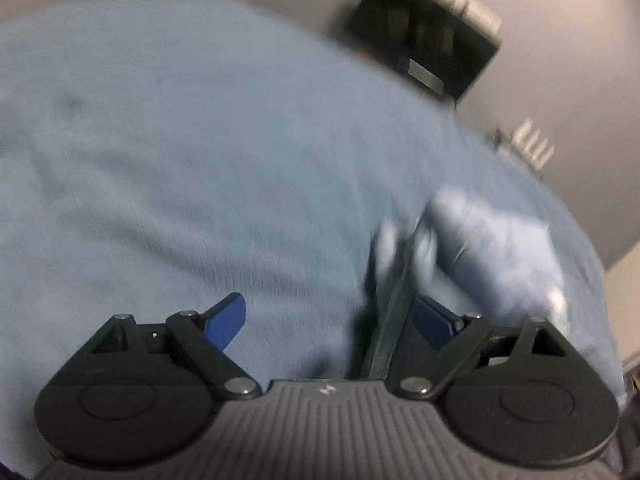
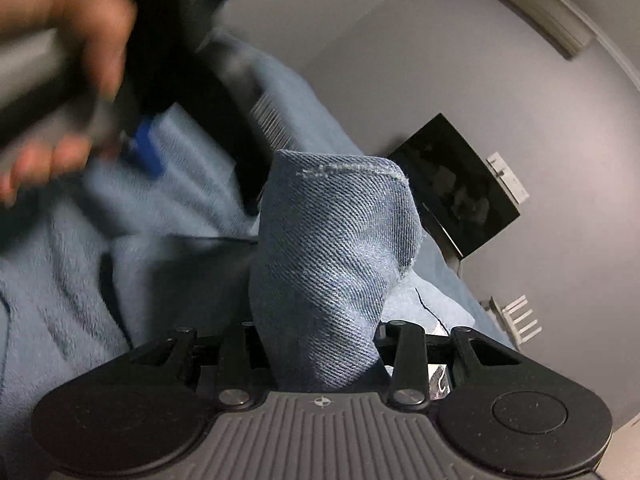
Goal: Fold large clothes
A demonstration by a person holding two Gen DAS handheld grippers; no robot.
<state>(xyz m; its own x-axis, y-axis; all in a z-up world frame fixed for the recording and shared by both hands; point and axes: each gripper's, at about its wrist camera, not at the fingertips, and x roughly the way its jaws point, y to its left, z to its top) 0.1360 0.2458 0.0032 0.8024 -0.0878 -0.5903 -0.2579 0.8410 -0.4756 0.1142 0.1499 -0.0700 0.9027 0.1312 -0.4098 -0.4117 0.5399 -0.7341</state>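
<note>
A blue denim garment (image 2: 332,248) bulges up between the jaws of my right gripper (image 2: 320,344), which is shut on a bunched fold and whose fingertips are hidden by it. In the left wrist view the same denim shows as a pale blurred lump (image 1: 500,248) to the right. My left gripper (image 1: 332,320) stands wide open over the cloth, nothing pressed between its blue pads (image 1: 228,320). A dark blurred strip (image 1: 392,312) lies close to its right finger; what it is I cannot tell. A hand (image 2: 60,12) holds the left gripper at the upper left of the right wrist view.
A light blue fleece blanket (image 1: 180,160) covers the work surface under both grippers. Past its far edge are a grey wall, a dark framed panel (image 2: 456,184) and white rack-like objects (image 2: 520,320).
</note>
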